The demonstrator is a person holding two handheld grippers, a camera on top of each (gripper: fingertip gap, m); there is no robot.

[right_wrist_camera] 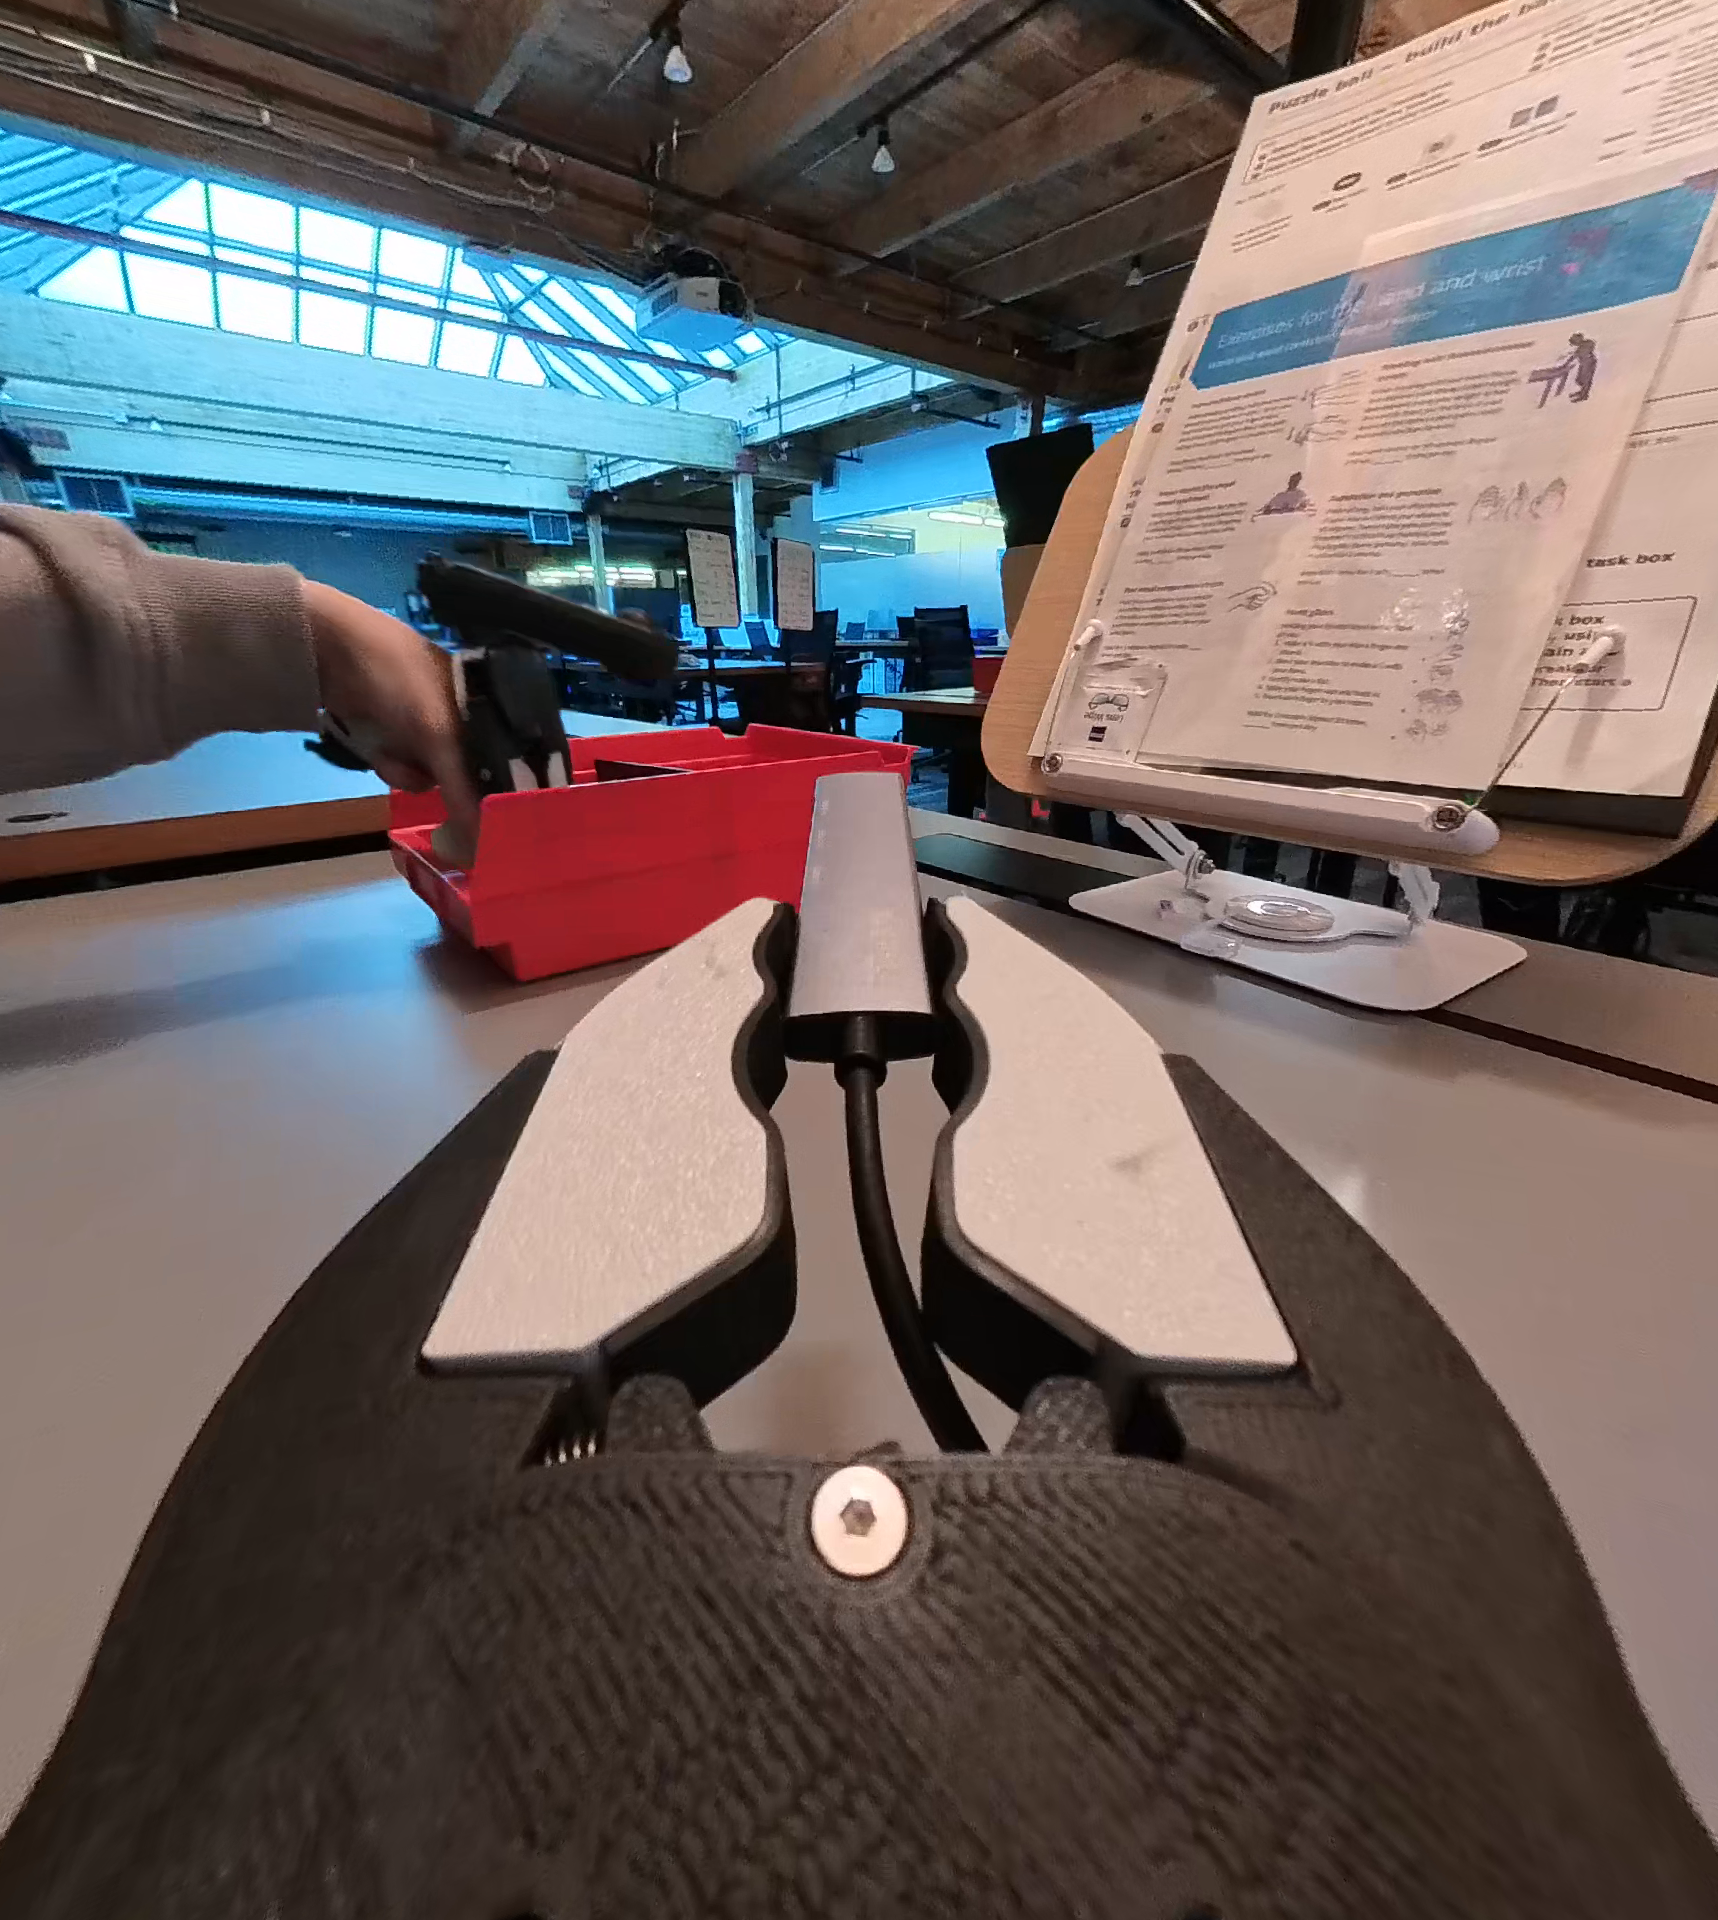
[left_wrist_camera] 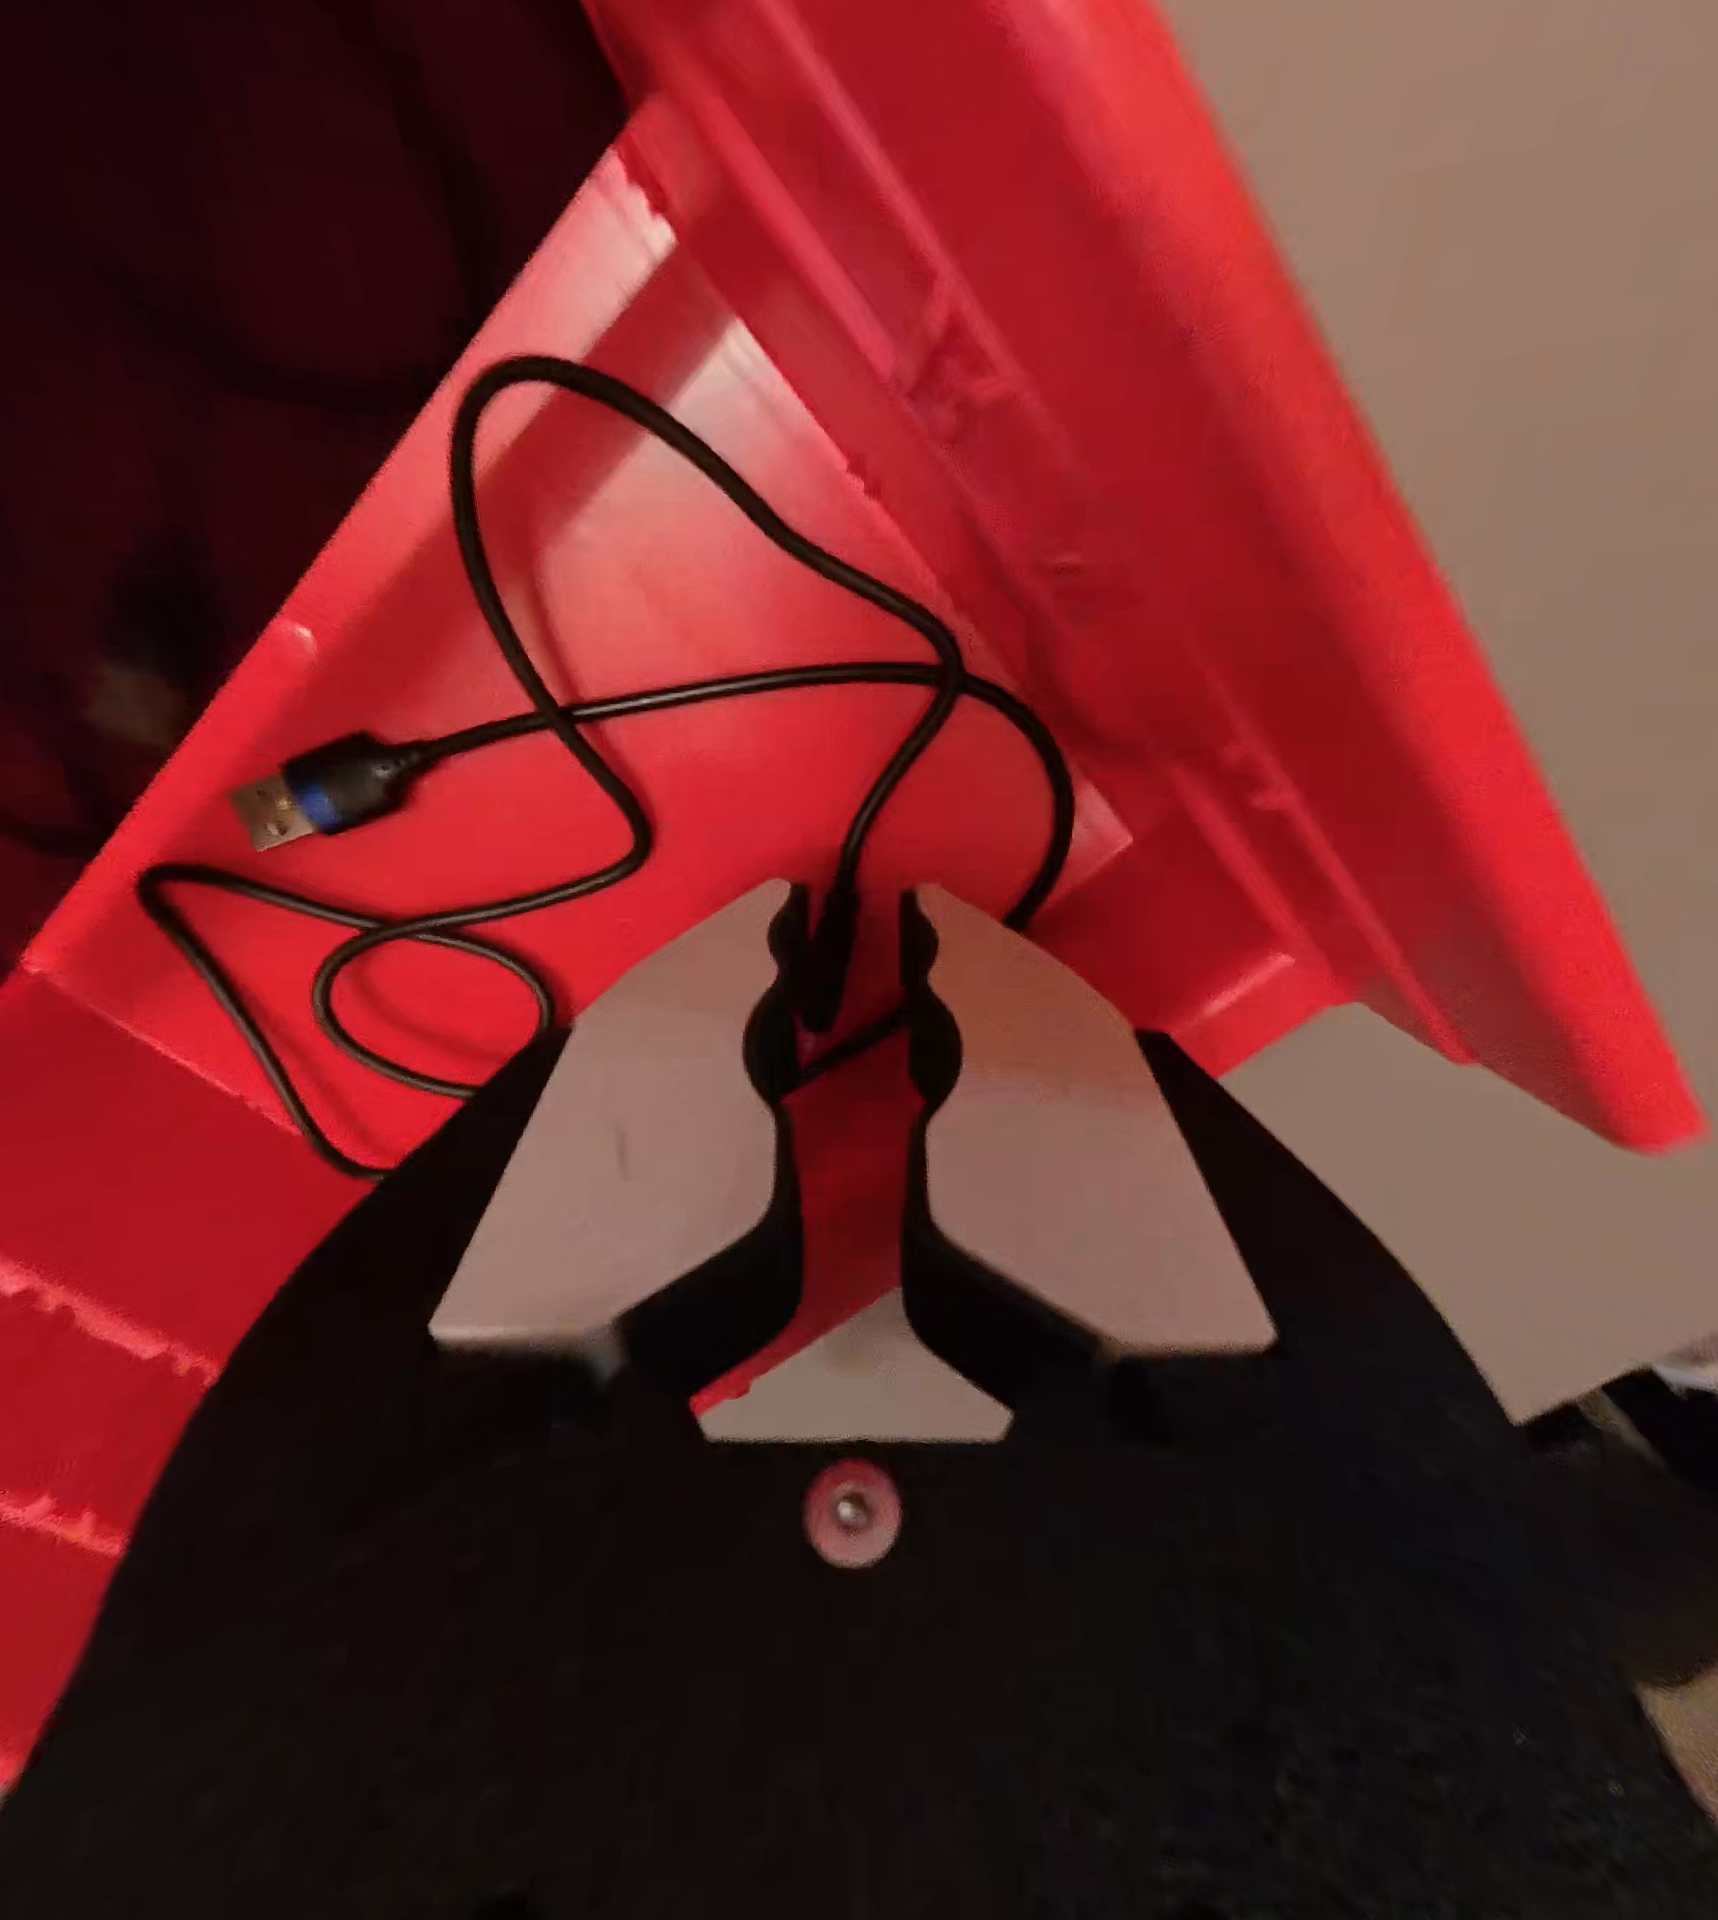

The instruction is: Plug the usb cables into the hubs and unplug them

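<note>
While my right gripper (right_wrist_camera: pixel 860 940) keeps the grey hub (right_wrist_camera: pixel 860 894) steady above the table (right_wrist_camera: pixel 211 1195), my left gripper (left_wrist_camera: pixel 850 935) is down in the red bin (left_wrist_camera: pixel 626 582) after the cable (left_wrist_camera: pixel 543 520); that split makes sense: one side gives a fixed port to aim at, the other fetches the plug.

Right side: fingers closed onto the hub's near end, pads (right_wrist_camera: pixel 761 997) touching both its sides; the hub points forward, away from the camera, and its own black lead (right_wrist_camera: pixel 881 1195) trails back between the fingers; the ports aren't visible from here, so I can't say which face they're on.

Left side: fingers narrowly apart, a small black connector end of the cable sitting in the gap; it leans against one finger, but the frame is blurred; I can't tell whether I've actually clamped it or am only straddling it.

The rest of the cable lies in loose loops on the bin floor; the metal plug with the blue collar (left_wrist_camera: pixel 320 805) lies free at the bin's far side, well apart from my fingers; nothing is plugged in yet, as I judge it.
</note>
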